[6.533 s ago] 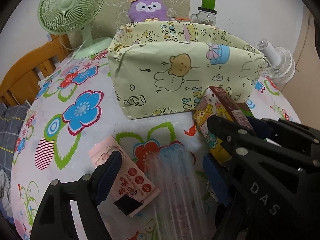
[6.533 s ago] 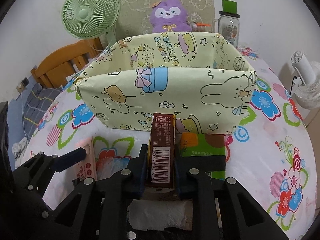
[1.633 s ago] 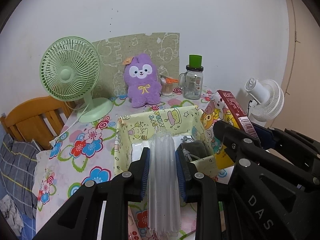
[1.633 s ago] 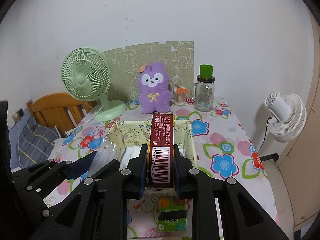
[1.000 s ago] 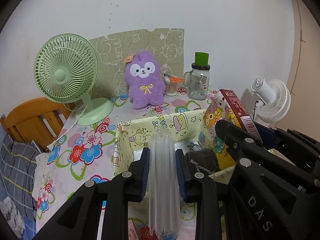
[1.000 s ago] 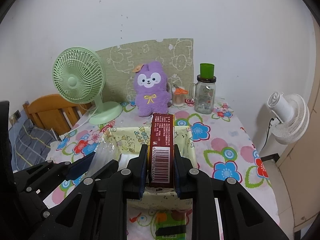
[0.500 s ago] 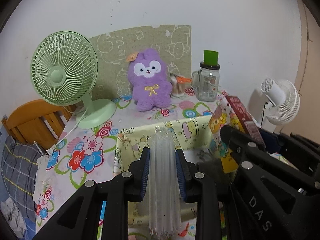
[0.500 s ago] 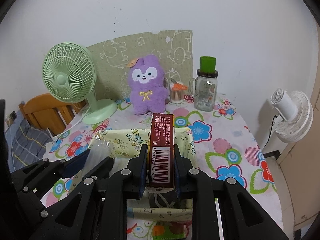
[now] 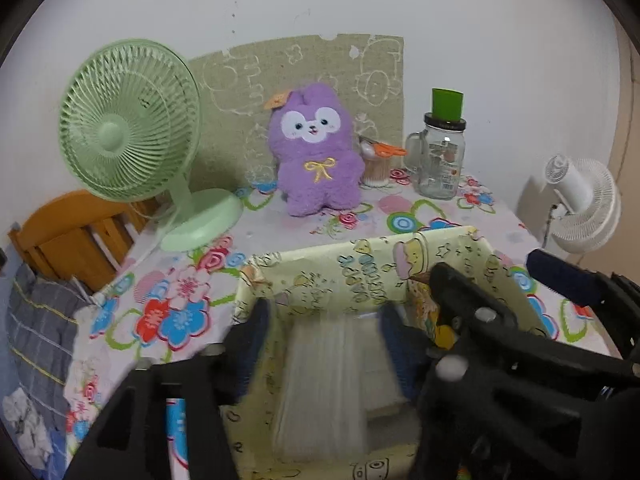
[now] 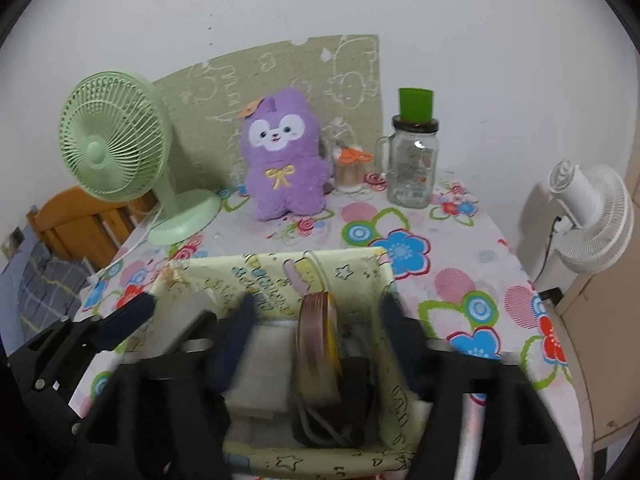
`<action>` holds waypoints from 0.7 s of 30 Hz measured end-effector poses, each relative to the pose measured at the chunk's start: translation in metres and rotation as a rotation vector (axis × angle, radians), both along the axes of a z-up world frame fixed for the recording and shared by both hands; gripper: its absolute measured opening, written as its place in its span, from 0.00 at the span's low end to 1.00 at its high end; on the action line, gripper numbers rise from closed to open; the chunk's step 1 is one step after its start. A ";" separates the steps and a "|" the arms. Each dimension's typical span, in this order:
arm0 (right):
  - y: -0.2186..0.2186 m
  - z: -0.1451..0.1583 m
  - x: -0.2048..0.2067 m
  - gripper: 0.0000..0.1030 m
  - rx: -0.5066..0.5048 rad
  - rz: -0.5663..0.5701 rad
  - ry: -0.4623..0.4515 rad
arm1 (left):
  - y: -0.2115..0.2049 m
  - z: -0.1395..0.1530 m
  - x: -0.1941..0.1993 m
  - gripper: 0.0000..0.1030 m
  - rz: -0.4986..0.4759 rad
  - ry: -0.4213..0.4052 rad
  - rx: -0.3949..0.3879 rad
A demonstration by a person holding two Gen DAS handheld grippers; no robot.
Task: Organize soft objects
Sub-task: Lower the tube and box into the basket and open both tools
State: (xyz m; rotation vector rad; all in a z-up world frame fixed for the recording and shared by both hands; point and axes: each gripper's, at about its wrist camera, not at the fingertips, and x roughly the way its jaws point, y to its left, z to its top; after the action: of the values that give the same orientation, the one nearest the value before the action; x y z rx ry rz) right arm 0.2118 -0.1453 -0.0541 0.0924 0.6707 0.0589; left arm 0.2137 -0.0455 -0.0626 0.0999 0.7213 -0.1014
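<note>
A pale yellow cartoon-print storage box stands on the flowered table; it also shows in the right wrist view. My left gripper is open above the box, and a clear plastic packet, blurred, falls between its fingers. My right gripper is open over the box, and the brown snack box, blurred, drops between its fingers into the box. White packets and a dark item lie inside the box.
A green desk fan stands back left. A purple plush sits against the wall beside a glass jar with a green lid. A white fan is off the table's right edge. A wooden chair is left.
Both grippers have opened over the box. The clear packet has left the left fingers and the snack box the right fingers; both are dropping in. Both grippers moved forward and lower.
</note>
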 end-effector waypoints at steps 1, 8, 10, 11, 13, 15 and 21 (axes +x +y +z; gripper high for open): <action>0.000 0.001 -0.001 0.80 -0.002 0.000 -0.006 | 0.001 0.000 0.001 0.74 0.001 0.007 -0.003; 0.001 0.002 -0.002 0.83 -0.017 0.029 0.015 | -0.001 0.002 -0.004 0.84 -0.023 0.013 0.011; 0.002 0.004 -0.005 0.84 -0.028 0.028 0.008 | -0.001 0.003 -0.007 0.85 -0.024 0.013 0.013; 0.002 0.005 -0.006 0.85 -0.034 0.026 0.006 | -0.001 0.003 -0.008 0.85 -0.025 0.013 0.012; 0.003 0.006 -0.008 0.86 -0.042 0.022 0.004 | 0.000 0.004 -0.009 0.86 -0.028 0.014 0.007; 0.004 0.008 -0.011 0.86 -0.047 0.022 0.004 | 0.001 0.005 -0.012 0.86 -0.032 0.016 0.002; 0.005 0.012 -0.021 0.86 -0.052 0.020 -0.001 | 0.001 0.008 -0.023 0.86 -0.036 0.007 -0.005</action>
State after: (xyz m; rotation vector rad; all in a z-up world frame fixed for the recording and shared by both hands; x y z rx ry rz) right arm 0.1905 -0.1399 -0.0425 0.0352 0.6717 0.0608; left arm 0.1911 -0.0443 -0.0545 0.1079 0.7265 -0.1379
